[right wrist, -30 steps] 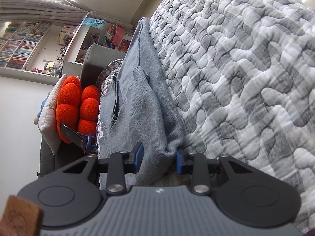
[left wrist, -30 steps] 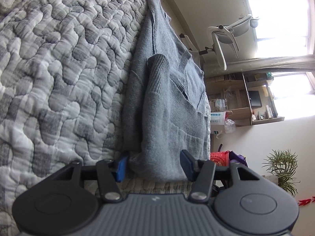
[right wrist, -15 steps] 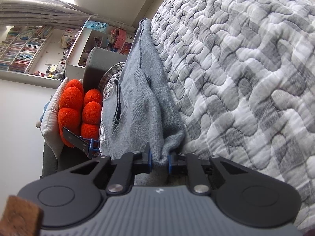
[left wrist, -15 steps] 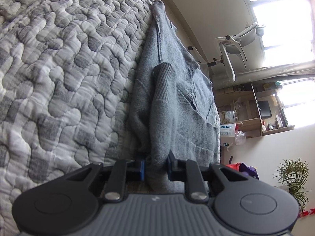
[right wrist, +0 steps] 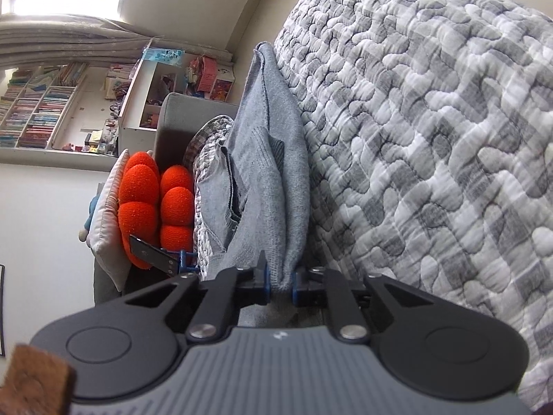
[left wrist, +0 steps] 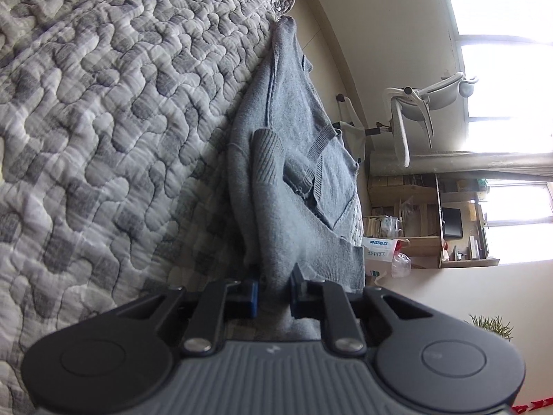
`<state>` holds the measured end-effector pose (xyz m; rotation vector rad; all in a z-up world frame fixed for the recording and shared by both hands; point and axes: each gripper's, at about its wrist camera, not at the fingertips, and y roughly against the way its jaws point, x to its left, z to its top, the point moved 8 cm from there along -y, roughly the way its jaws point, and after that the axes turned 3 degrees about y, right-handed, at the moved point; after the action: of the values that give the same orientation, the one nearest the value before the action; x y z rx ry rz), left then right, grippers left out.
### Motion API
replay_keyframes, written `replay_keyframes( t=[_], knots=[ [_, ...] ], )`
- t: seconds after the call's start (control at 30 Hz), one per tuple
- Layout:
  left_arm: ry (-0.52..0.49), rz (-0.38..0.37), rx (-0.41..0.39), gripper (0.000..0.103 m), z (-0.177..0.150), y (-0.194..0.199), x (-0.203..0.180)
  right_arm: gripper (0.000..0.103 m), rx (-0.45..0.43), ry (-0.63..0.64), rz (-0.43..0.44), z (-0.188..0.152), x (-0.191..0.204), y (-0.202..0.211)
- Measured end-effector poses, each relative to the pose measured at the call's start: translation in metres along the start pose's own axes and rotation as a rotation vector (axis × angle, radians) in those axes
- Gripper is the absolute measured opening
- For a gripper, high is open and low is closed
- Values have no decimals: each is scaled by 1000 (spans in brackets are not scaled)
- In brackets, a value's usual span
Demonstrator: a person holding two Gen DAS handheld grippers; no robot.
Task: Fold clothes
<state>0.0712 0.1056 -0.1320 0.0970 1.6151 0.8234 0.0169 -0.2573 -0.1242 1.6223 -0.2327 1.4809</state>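
Note:
A grey knit sweater (left wrist: pixel 293 186) lies along the edge of a grey-and-white quilted bedspread (left wrist: pixel 110 131), with a ribbed cuff folded onto its body. My left gripper (left wrist: pixel 274 292) is shut on the sweater's near hem, which bunches between the blue pads. In the right wrist view the same sweater (right wrist: pixel 266 180) stretches away from me, and my right gripper (right wrist: pixel 279 285) is shut on a gathered corner of it. The other gripper's blue tip (right wrist: pixel 179 259) shows at the sweater's left side.
The quilt (right wrist: pixel 432 138) fills most of the bed. An orange bubble cushion (right wrist: pixel 155 204) and a pale pillow sit past the bed edge. A white office chair (left wrist: pixel 414 110), wooden shelves (left wrist: pixel 432 221) and a potted plant (left wrist: pixel 490 325) stand beyond.
Both grippers closed from open onto the sweater's near edge. The fabric now bunches and lifts slightly between each pair of pads.

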Motion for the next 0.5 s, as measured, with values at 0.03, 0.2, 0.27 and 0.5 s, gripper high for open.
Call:
replay_keyframes(
  t=[0.03, 0.2, 0.27, 0.5],
  knots=[
    [-3, 2, -3, 15, -1, 3, 0, 13, 0, 0, -1, -1, 2, 1],
    [-15, 7, -7, 15, -8, 17, -1, 12, -2, 18, -4, -8, 13, 9],
    [-21, 11, -4, 15, -11, 21, 0, 12, 1, 26, -6, -12, 16, 13],
    [-66, 64, 47, 15, -37, 27, 9, 12, 18, 26, -25, -31, 12, 29]
  ],
)
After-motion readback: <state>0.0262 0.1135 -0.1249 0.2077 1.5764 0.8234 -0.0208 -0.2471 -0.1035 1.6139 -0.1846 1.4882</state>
